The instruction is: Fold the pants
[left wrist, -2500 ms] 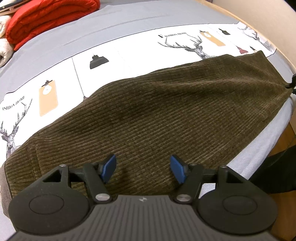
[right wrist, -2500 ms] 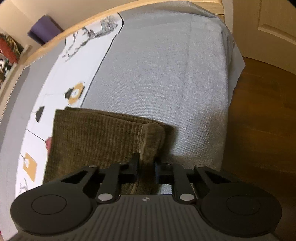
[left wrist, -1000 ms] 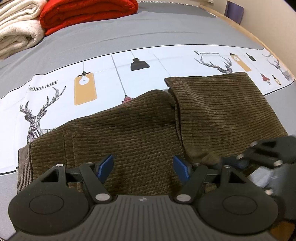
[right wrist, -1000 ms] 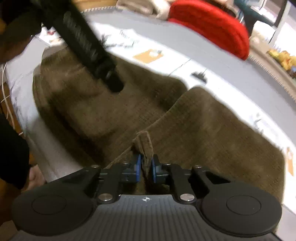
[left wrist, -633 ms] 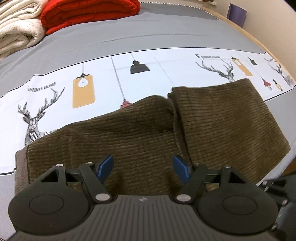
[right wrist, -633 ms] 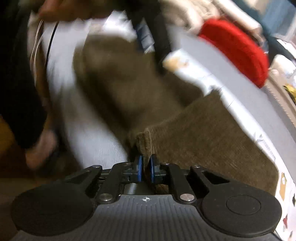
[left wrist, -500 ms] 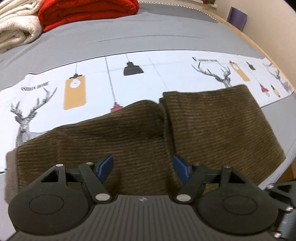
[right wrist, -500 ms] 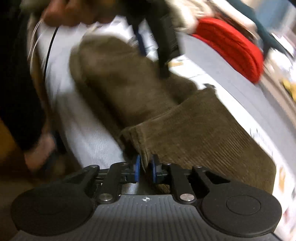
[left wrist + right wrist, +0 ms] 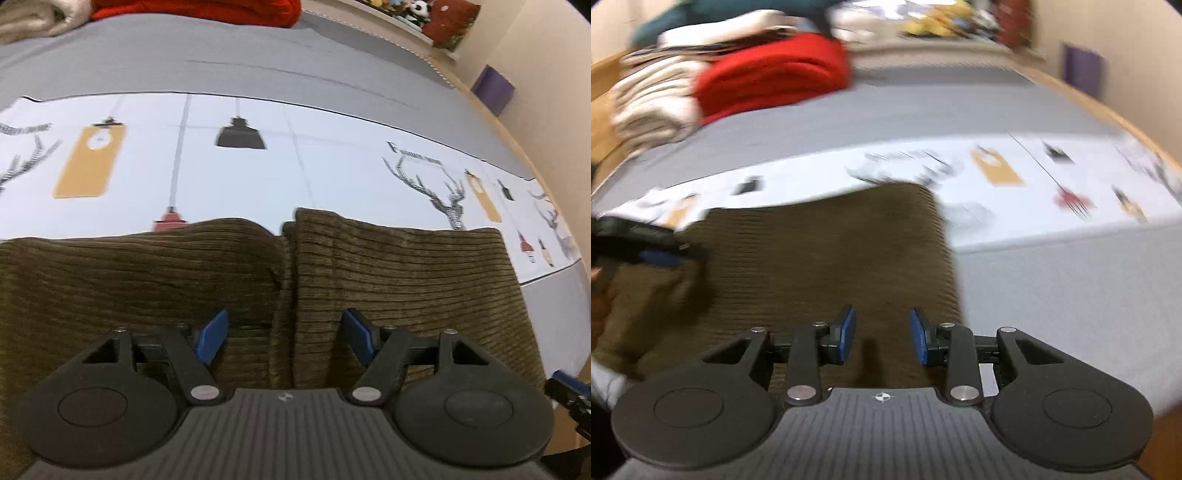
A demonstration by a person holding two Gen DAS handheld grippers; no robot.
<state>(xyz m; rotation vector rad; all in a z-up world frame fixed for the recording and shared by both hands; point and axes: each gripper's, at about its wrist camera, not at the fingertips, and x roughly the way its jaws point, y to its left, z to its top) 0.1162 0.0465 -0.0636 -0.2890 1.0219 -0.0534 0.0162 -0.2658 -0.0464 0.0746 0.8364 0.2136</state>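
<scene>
- Pants (image 9: 388, 273) of brown corduroy lie flat on the bed (image 9: 258, 66), folded over so one layer's edge runs as a seam down the middle of the cloth.
- Far edge of the pants rests on the white printed band (image 9: 295, 166) of the bed cover, with its deer and lamp pictures; the near edge reaches the bed's front side.
- Left gripper (image 9: 286, 332) hangs just above the pants at that seam, jaws spread wide, nothing between the blue pads.
- Right gripper (image 9: 882, 334) is over the pants near their right edge; its jaws have just been opening, and the pads now stand apart with no cloth pinched.
- Red blanket (image 9: 772, 74) and pale folded bedding (image 9: 653, 107) sit at the bed's far side, well apart from the pants.
</scene>
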